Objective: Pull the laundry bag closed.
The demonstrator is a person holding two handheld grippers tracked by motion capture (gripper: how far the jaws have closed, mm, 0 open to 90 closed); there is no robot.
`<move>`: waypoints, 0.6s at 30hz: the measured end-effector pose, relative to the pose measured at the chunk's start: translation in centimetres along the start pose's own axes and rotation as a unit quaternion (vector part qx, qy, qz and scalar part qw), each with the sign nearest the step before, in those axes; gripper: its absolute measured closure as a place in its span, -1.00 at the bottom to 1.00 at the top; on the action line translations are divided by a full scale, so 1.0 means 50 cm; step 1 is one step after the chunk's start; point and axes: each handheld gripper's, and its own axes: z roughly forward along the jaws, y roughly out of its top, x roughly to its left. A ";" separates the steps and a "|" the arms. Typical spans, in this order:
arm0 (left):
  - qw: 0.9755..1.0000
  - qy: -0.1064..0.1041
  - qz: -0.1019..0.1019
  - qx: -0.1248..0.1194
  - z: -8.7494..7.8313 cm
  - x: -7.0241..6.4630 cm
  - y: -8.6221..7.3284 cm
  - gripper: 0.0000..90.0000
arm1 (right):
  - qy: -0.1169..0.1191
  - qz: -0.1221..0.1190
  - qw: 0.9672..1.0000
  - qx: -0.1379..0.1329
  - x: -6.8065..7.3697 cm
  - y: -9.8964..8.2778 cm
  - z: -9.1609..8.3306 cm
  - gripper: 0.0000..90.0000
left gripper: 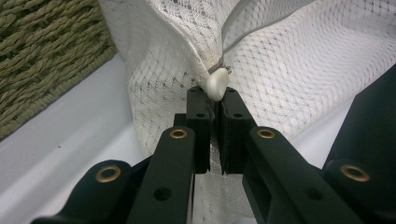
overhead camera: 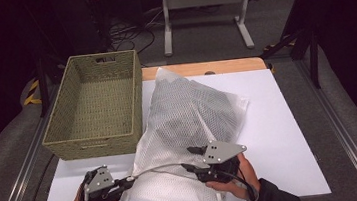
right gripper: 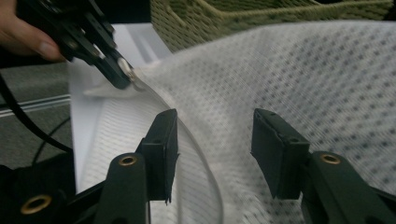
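A white mesh bag (overhead camera: 183,115) with dark clothing inside lies across the white table top (overhead camera: 280,135). My left gripper (overhead camera: 126,182) is at the bag's near left corner, shut on the zip pull with its small white knob (left gripper: 217,83). Mesh bunches up just beyond its jaws in the left gripper view. In the right gripper view the left gripper (right gripper: 122,74) pinches that pull at the upper left. My right gripper (overhead camera: 190,158) hovers over the bag's near edge, open, with its jaws astride the mesh (right gripper: 299,79) beside the white zip line (right gripper: 205,158); nothing is pinched between its pads.
An empty woven basket (overhead camera: 92,139) stands at the table's left, touching the bag's left side; its wall (left gripper: 46,46) is close to my left gripper. A white metal stand (overhead camera: 203,0) and cables are on the floor beyond the table. Bare table top lies right of the bag.
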 end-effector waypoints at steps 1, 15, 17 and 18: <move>1.000 0.000 0.002 0.000 0.000 0.000 0.000 0.86 | 0.004 -0.002 1.000 -0.001 0.004 0.004 0.003 0.19; 1.000 0.010 -0.012 0.026 0.020 0.006 -0.014 0.46 | 0.066 -0.015 0.998 0.009 0.058 0.044 0.069 0.39; 0.999 0.010 -0.006 0.032 0.025 0.004 -0.013 0.59 | 0.076 -0.021 0.997 0.021 0.068 0.043 0.088 0.37; 0.999 0.010 0.005 0.036 0.026 0.002 -0.012 0.68 | 0.080 -0.020 0.996 0.027 0.072 0.043 0.097 0.36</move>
